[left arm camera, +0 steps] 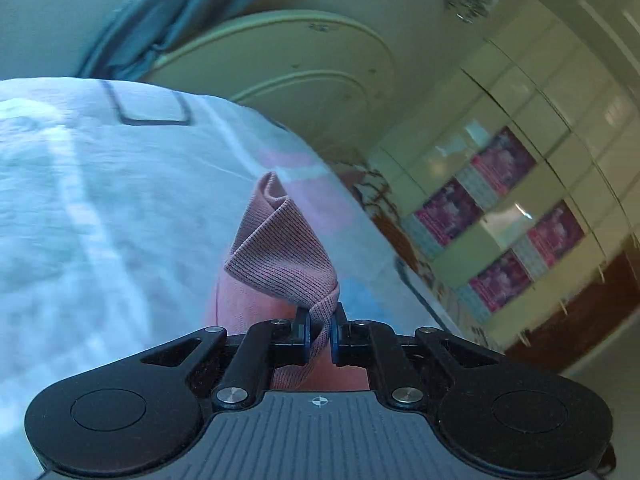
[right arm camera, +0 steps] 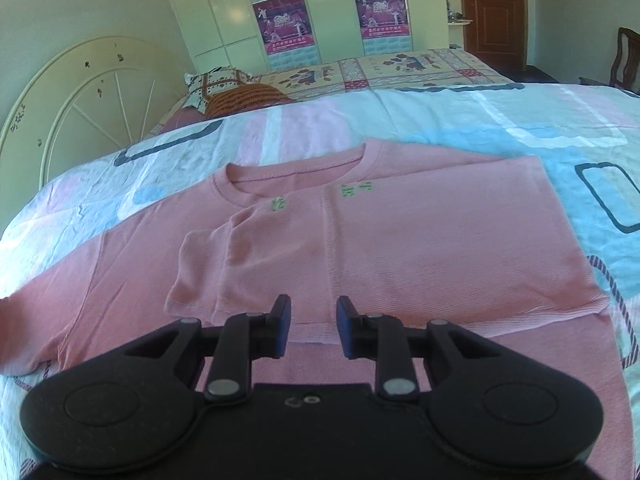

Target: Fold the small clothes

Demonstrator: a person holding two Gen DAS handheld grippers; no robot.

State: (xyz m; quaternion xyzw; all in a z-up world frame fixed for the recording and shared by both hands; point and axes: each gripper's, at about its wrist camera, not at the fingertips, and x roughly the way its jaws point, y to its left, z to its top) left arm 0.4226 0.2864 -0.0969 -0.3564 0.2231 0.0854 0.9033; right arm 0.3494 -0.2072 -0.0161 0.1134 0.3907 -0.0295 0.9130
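A small pink ribbed shirt [right arm camera: 420, 240] lies spread on the patterned bedsheet [right arm camera: 480, 120], neckline toward the far side, its right half folded over the middle. My right gripper [right arm camera: 313, 326] hovers open over the shirt's near hem, with nothing between its blue pads. In the left wrist view my left gripper [left arm camera: 320, 334] is shut on a bunched corner of the pink shirt [left arm camera: 280, 248], which stands up in a peak ahead of the fingers. The bedsheet [left arm camera: 100, 220] there is blurred.
A cream round headboard [right arm camera: 60, 112] stands at the left of the bed. A second bed with a quilt and pillow [right arm camera: 360, 68] lies beyond, then cream wardrobes with posters [right arm camera: 280, 20]. A brown door [right arm camera: 492, 12] and a chair [right arm camera: 628, 60] are at the right.
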